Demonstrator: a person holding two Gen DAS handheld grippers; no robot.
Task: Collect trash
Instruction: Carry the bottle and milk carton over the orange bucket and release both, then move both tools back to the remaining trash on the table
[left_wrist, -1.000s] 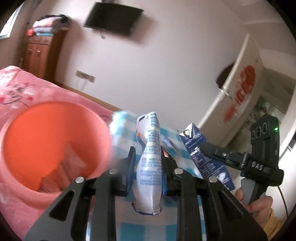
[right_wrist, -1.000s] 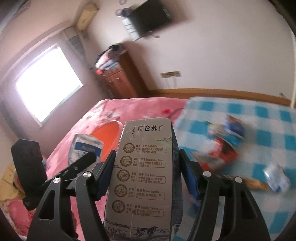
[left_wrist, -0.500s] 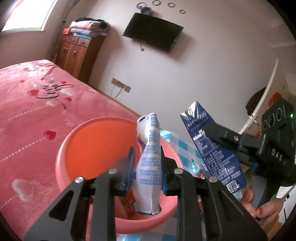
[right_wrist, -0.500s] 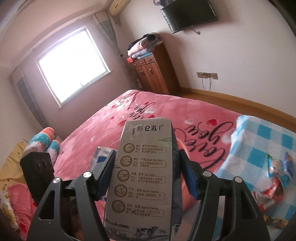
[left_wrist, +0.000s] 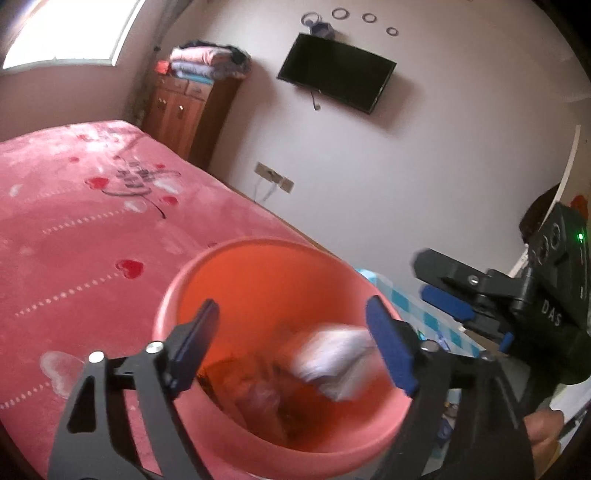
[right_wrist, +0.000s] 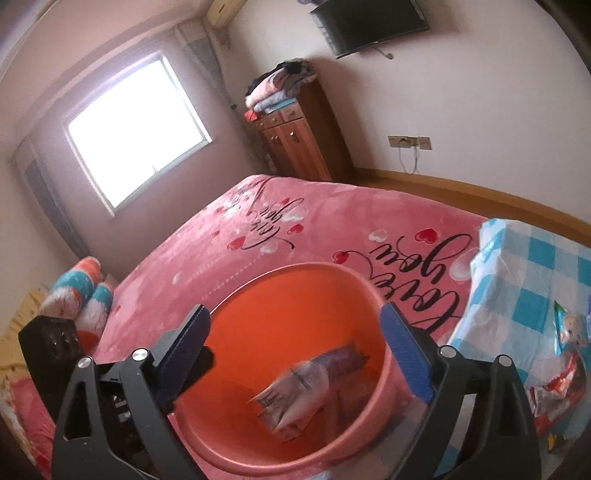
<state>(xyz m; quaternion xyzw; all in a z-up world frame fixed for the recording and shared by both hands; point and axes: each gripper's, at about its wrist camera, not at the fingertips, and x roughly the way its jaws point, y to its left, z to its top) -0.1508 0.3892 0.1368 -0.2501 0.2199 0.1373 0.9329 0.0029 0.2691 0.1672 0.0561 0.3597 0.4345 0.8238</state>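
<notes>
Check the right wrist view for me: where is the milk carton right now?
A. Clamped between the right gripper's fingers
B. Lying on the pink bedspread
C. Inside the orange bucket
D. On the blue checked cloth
C. The milk carton is inside the orange bucket, blurred, below the right gripper, whose jaws have just been opening and stand wide with nothing between them.

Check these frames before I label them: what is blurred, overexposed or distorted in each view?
Left wrist: the white pouch in the orange bucket is smeared by motion between the open left gripper; walls bow from the fisheye. Right wrist: the window is blown out white, the carton in the bucket is slightly blurred, and the checked cloth curves at the edge.
</notes>
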